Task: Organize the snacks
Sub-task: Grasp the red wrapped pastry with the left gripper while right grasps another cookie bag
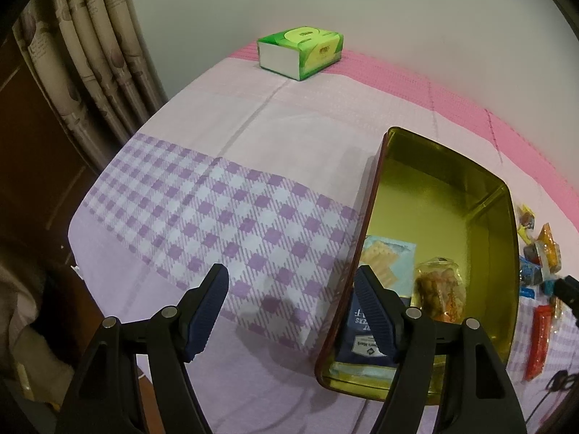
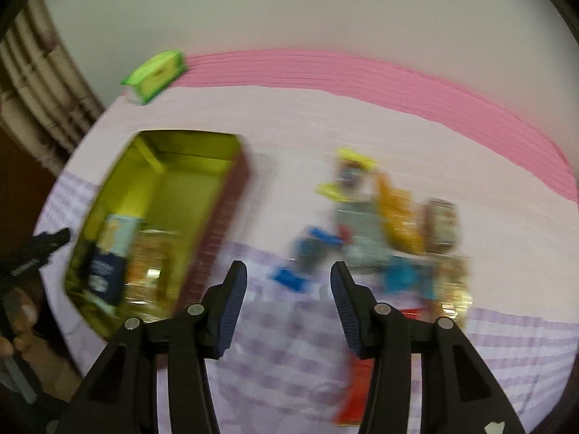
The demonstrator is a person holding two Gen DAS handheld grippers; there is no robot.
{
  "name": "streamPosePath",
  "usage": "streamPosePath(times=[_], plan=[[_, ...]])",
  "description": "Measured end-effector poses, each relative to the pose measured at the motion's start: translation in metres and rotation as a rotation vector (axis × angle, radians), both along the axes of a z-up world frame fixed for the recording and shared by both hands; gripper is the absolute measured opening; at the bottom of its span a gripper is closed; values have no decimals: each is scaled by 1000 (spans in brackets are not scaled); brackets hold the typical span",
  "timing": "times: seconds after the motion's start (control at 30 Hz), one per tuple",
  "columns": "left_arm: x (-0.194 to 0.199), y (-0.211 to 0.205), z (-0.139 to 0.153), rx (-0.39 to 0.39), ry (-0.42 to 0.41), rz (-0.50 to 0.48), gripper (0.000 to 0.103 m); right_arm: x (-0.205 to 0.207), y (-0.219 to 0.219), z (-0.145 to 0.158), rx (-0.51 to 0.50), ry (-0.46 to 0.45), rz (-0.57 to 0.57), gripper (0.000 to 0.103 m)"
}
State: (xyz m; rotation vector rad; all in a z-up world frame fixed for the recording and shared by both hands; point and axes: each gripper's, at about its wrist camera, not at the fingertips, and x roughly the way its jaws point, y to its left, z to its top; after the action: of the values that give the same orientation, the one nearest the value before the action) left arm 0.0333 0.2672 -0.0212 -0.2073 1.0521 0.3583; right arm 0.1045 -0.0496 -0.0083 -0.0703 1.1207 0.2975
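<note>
A gold-lined tin (image 1: 503,217) with a dark red outside sits on the table. In it lie a blue cracker packet (image 1: 389,256), a dark blue packet (image 1: 362,340) and a clear bag of orange snacks (image 1: 439,289). My left gripper (image 1: 291,285) is open and empty, straddling the tin's left wall near its front corner. A heap of loose snacks (image 1: 541,256) lies right of the tin. In the blurred right wrist view, my right gripper (image 2: 288,284) is open and empty above the cloth between the tin (image 2: 217,224) and the snack heap (image 2: 391,224).
A green tissue pack (image 1: 300,52) (image 2: 155,74) stands at the table's far left corner by the wall. A checked lilac and pink cloth (image 1: 224,195) covers the table. A curtain (image 1: 94,72) hangs at the left. The table's left edge drops off near my left gripper.
</note>
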Motion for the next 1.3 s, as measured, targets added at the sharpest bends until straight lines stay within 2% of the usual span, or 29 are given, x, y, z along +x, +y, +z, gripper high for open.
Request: streamPosePath(times=[0.13, 0.3, 0.43, 0.6, 0.9, 1.03, 1.3], plan=[[0, 2, -1, 8, 2, 17, 72, 6, -57, -9, -62, 6, -88, 46], [-2, 1, 3, 40, -11, 24, 72, 11, -108, -25, -87, 54, -158, 46], [-1, -7, 3, 47, 4, 9, 72, 17, -127, -38, -79, 81, -166, 46], [-5, -29, 12, 64, 2, -34, 73, 29, -127, -53, -73, 110, -141, 46], [2, -91, 20, 64, 25, -164, 73, 38, -128, -69, -67, 110, -136, 45], [11, -133, 24, 73, 25, -269, 73, 33, -130, -70, -86, 84, -123, 36], [32, -222, 16, 35, 70, -477, 74, 11, -163, -71, -60, 80, -172, 35]])
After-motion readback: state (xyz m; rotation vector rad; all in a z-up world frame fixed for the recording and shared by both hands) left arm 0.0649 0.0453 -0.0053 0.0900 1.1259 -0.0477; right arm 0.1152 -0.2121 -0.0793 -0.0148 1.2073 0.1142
